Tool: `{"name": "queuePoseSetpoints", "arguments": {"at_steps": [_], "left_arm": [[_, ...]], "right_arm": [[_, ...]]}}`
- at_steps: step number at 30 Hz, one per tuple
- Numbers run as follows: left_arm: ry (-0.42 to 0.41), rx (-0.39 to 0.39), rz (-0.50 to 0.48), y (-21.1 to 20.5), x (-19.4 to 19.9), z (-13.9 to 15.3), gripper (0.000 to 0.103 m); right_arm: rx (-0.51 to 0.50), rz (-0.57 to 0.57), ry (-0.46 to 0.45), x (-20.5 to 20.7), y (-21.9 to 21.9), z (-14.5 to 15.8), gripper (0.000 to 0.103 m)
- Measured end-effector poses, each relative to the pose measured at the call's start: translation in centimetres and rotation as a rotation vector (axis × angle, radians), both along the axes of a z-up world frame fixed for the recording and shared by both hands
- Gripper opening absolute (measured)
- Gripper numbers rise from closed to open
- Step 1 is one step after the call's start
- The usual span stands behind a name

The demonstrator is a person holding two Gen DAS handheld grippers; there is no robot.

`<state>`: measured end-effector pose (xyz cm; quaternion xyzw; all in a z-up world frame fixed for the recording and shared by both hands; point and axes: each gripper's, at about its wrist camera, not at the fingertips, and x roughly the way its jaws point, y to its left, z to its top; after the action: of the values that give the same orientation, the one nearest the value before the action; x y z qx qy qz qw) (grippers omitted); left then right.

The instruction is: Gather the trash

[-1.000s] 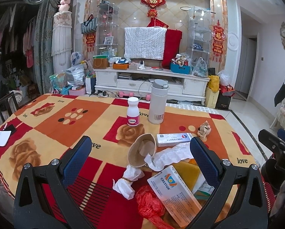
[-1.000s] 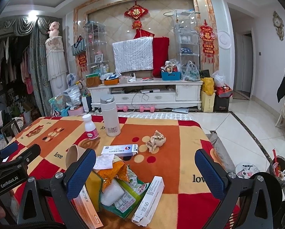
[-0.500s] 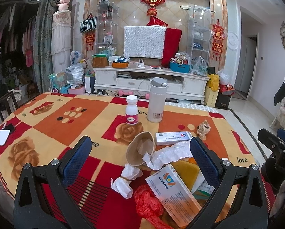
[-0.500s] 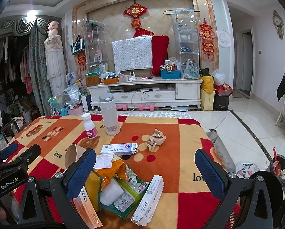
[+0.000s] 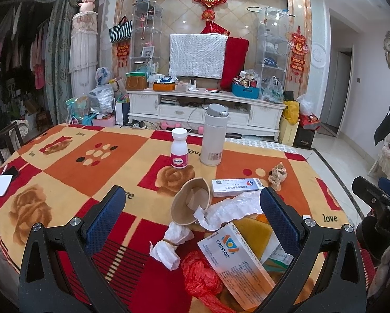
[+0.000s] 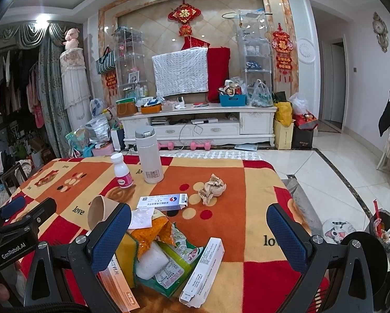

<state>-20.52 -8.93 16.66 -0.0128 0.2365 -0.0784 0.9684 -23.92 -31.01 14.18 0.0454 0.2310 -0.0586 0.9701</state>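
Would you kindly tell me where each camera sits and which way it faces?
Left wrist: on the left gripper, looking across the table at the paper cup; the right gripper shows at its right edge.
Right wrist: on the right gripper, looking over the wrappers toward the TV cabinet; the left gripper shows at its left edge.
Shared: cup, white flask, pill bottle, crumpled paper ball.
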Motion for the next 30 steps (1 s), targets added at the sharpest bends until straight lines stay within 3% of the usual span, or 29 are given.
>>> {"name": "queuePoseSetpoints", "arguments": {"at_steps": [30], "left_arm": [[0.033,-0.016,-0.003,-0.2,0.4,-1.2,0.102]], "right_arm": [[-0.062,0.002,0.064,0.1,-0.3,-1.2,0.103]]}}
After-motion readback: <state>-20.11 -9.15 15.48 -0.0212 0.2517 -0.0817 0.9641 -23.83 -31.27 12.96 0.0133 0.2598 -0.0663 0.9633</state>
